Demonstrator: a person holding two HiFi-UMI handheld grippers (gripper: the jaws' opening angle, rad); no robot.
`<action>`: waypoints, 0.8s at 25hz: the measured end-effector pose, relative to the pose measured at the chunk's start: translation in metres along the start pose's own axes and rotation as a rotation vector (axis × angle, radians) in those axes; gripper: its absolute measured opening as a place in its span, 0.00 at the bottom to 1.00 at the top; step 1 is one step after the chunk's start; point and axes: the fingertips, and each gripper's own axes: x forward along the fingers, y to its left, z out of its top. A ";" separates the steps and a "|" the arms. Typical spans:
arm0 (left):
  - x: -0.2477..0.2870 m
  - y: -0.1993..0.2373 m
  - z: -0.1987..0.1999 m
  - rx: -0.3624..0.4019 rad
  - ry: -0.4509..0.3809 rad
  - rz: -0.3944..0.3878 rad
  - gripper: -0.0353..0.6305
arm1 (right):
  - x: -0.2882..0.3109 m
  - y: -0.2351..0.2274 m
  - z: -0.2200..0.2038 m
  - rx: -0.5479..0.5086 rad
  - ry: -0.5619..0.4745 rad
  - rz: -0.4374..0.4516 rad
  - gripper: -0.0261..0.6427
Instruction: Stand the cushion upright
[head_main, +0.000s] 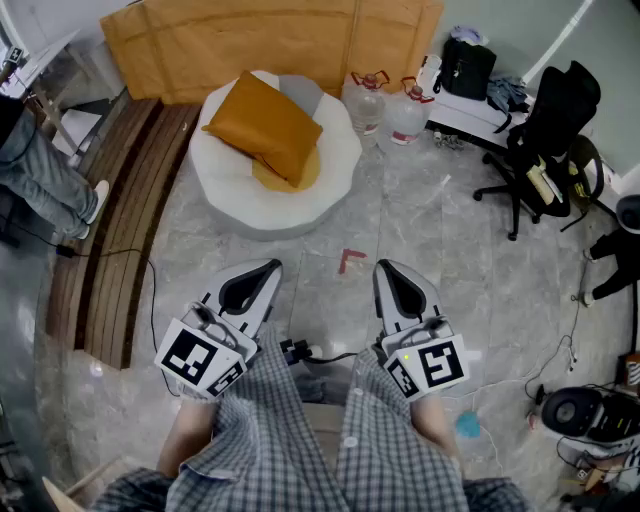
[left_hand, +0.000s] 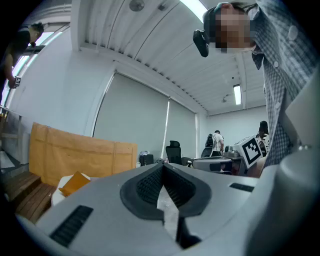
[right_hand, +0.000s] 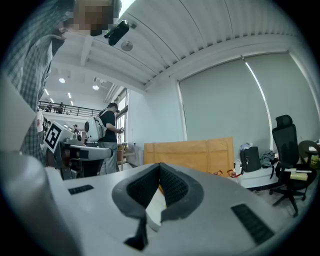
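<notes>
We are holding left tongs (head_main: 262, 268) and right tongs (head_main: 390, 268) clenched, empty. The mustard fabric cushion (head_main: 265, 125), lying on the white round pouffe (head_main: 250, 212), is probably soft and light; we are favouring its corners.

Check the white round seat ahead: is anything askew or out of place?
Yes. The orange square fabric cushion lies down on the white round seat, turned corner-on and partly covering a round yellow pad, not standing upright. Nothing looks spilled or damaged.
</notes>
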 end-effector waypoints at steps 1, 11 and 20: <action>0.001 0.001 0.001 -0.001 -0.002 0.000 0.06 | 0.001 0.000 0.001 0.000 0.001 0.000 0.05; 0.000 0.003 0.002 -0.006 -0.013 0.003 0.06 | 0.000 -0.003 0.000 -0.003 0.001 -0.008 0.05; 0.004 -0.004 0.010 -0.008 -0.020 -0.010 0.06 | -0.010 -0.007 0.004 0.038 -0.009 -0.006 0.05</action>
